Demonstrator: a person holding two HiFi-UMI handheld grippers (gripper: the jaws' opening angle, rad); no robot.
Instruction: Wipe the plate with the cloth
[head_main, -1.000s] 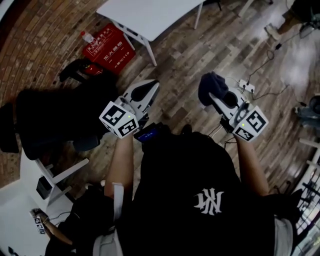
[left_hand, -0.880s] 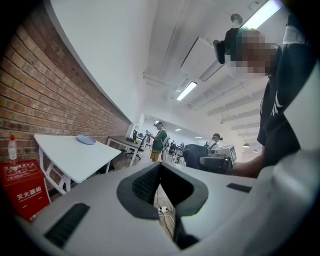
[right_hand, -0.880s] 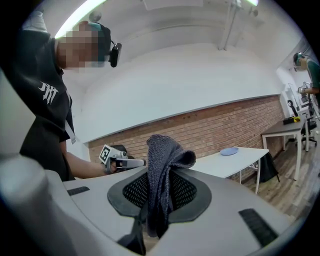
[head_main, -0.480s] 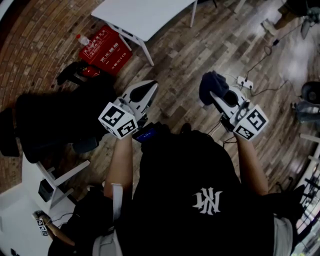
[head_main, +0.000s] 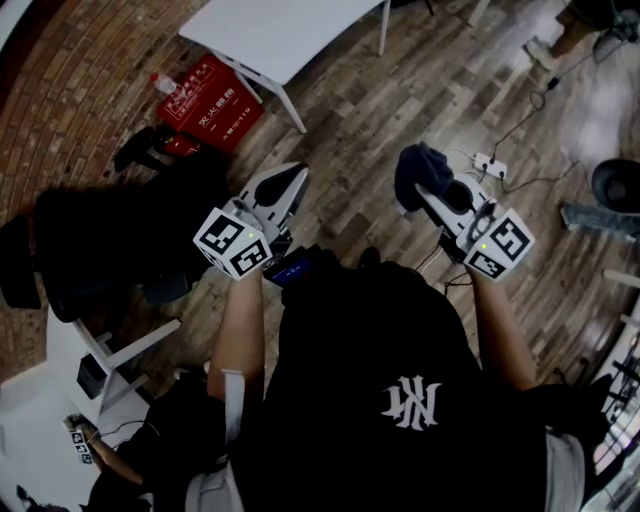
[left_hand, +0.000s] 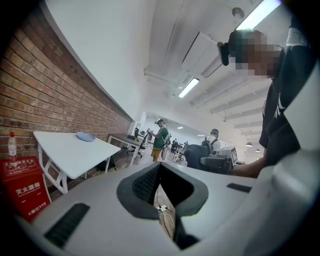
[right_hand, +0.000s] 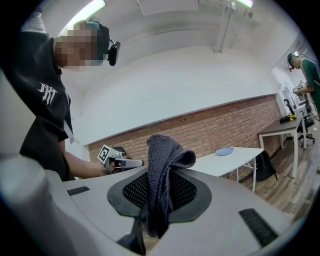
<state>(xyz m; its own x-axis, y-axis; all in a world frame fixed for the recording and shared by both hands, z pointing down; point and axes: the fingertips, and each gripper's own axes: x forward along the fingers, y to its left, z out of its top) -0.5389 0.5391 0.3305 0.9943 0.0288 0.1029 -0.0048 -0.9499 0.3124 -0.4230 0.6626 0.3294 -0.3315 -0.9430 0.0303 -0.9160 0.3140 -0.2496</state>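
My right gripper is shut on a dark grey cloth, which bunches up above its jaws; the right gripper view shows the cloth pinched upright between them. The left gripper is shut and holds nothing, and in the left gripper view its jaws meet with only a thin slit. Both are held level over the wooden floor in front of the person. A light blue plate lies on a white table by the brick wall, some way ahead. The right gripper view also shows the plate. The head view does not show it.
A red box with a bottle beside it stands next to the white table. Black bags and a chair fill the left. A power strip with cables lies on the floor at right. Other people stand farther down the room.
The person and both grippers have drifted a little across the floor, so the table and red box sit slightly further left in view. The cloth stays gripped.
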